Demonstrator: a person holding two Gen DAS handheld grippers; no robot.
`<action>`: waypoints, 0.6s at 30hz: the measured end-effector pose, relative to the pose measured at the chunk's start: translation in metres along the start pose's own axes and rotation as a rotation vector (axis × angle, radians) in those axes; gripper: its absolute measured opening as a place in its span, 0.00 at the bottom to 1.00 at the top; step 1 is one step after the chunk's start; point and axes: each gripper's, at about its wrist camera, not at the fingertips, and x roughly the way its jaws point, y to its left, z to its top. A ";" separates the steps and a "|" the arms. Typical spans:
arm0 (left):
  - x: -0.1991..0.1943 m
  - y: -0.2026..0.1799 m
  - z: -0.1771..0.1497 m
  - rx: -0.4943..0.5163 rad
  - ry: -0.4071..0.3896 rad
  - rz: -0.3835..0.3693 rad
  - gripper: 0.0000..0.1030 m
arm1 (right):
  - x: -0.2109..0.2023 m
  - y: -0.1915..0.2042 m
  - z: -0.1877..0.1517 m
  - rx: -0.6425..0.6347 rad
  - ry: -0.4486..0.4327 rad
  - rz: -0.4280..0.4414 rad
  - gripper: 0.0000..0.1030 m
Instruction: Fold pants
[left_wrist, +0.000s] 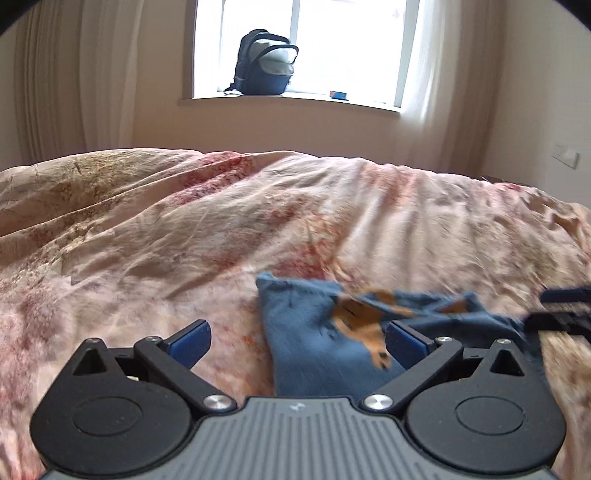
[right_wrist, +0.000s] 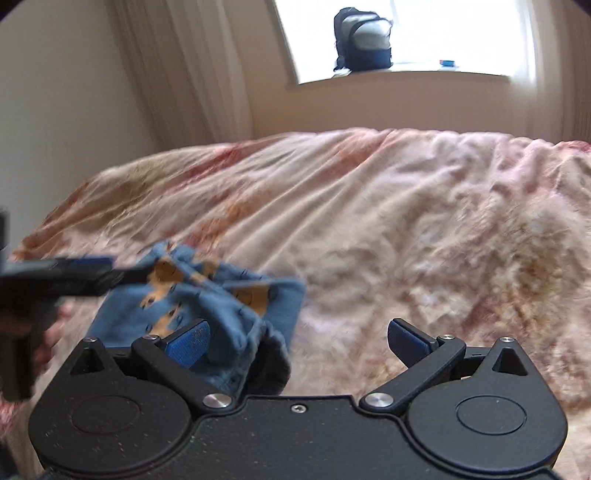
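Small blue pants with orange patches (left_wrist: 314, 332) lie bunched in a rough folded heap on the bed. My left gripper (left_wrist: 297, 341) is open, its jaws wide apart, with the pants' left part between and below them. The pants also show in the right wrist view (right_wrist: 229, 306), low left. My right gripper (right_wrist: 297, 341) is open and holds nothing, the pants' right edge beside its left finger (right_wrist: 188, 341). The left gripper shows blurred at the left of that view (right_wrist: 66, 275), over the pants. The right gripper shows blurred at the right edge of the left wrist view (left_wrist: 561, 308).
The bed is covered by a rumpled pink floral duvet (left_wrist: 221, 229). Behind it is a wall and a window sill with a dark backpack (left_wrist: 267, 62) and a small blue box (left_wrist: 339, 95). Curtains (left_wrist: 74, 81) hang at the left.
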 end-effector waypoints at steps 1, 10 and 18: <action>-0.003 -0.003 -0.006 0.021 0.024 0.007 1.00 | 0.002 -0.001 0.001 -0.003 0.000 -0.039 0.99; -0.029 0.020 -0.052 -0.063 0.162 0.057 1.00 | 0.002 -0.003 -0.011 -0.042 0.060 -0.112 0.99; -0.055 0.014 -0.070 -0.085 0.144 0.002 1.00 | 0.009 0.034 -0.024 -0.165 0.267 0.152 0.99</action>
